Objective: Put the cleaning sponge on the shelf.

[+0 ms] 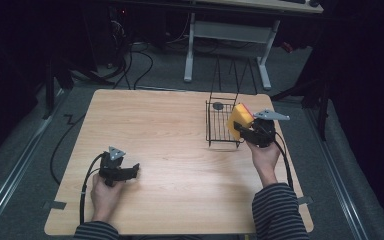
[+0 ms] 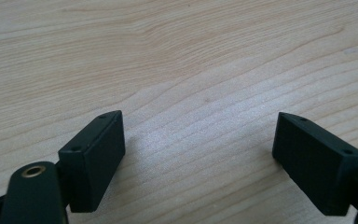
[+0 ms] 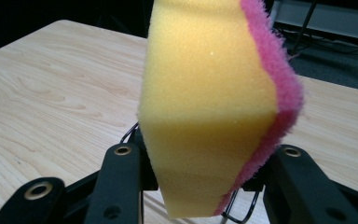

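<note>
The right gripper (image 1: 244,131) has its 2 black jaws clamped on a yellow sponge (image 1: 240,118) with a pink scrubby layer on one face (you can see the foam pinched in where the jaws bite, in the right gripper view (image 3: 209,116)). The sponge stands on edge in the grip, held up off the table, and in the high view it sits right at the right-hand side of a black wire rack (image 1: 219,127), overlapping its edge; can't tell if it's actually touching the wire. A bit of that wire pokes out below the sponge in the right gripper view (image 3: 235,212) too. There's a small dark round thing (image 1: 218,105) at the far end of the rack, too small to make out. Over on the other side, the left gripper (image 1: 130,171) is lying low on the wooden table (image 1: 155,130) near the front-left corner, well apart from the rack, jaws spread wide with just bare wood grain between them (image 2: 200,154). Each gripper has a cable trailing back toward the person's striped sleeves.
</note>
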{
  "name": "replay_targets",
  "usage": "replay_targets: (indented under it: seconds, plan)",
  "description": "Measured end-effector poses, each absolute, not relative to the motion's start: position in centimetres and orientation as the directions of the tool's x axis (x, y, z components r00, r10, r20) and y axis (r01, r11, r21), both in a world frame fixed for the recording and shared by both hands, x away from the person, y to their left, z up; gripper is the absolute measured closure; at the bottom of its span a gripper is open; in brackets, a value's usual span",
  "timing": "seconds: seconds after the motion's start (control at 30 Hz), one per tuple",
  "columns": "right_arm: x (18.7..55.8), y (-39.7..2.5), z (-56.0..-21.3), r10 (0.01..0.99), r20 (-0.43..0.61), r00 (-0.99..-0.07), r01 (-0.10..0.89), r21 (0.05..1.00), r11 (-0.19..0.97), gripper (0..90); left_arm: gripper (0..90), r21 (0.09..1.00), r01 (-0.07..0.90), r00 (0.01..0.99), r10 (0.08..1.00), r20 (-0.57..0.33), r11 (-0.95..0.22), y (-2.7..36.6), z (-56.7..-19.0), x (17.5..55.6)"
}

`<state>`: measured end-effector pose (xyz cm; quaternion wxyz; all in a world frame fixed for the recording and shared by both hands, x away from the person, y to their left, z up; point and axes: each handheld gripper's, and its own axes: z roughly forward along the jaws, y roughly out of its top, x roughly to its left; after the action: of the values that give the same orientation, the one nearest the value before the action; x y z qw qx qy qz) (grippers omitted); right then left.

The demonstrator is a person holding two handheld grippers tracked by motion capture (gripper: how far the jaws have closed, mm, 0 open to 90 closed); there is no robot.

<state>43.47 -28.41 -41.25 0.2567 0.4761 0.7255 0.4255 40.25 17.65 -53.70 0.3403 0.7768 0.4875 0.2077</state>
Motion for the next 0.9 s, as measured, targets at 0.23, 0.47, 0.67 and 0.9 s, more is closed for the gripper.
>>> replay_targets:
  seconds: [0.23, 0.47, 0.67, 0.9]
  plan:
    - [44.4, -27.8, -41.6, 0.91, 0.033, -0.413, 0.479, 0.858, 0.186, 60.9, 17.6, 0.731, 0.616, 0.438, 0.899, -0.009, -0.293, 17.7, -53.7, 40.2]
    - [45.2, -27.4, -42.2, 0.915, 0.033, -0.403, 0.497, 0.847, 0.188, 60.9, 17.6, 0.731, 0.616, 0.438, 0.899, -0.009, -0.293, 17.7, -53.7, 40.2]
    - [45.9, -27.0, -42.9, 0.918, 0.021, -0.395, 0.51, 0.837, 0.2, 60.9, 17.6, 0.731, 0.616, 0.439, 0.899, -0.009, -0.293, 17.7, -53.7, 40.2]
    - [46.6, -26.3, -43.6, 0.922, 0.004, -0.388, 0.518, 0.828, 0.215, 60.8, 17.6, 0.731, 0.616, 0.439, 0.899, -0.009, -0.294, 17.7, -53.7, 40.2]
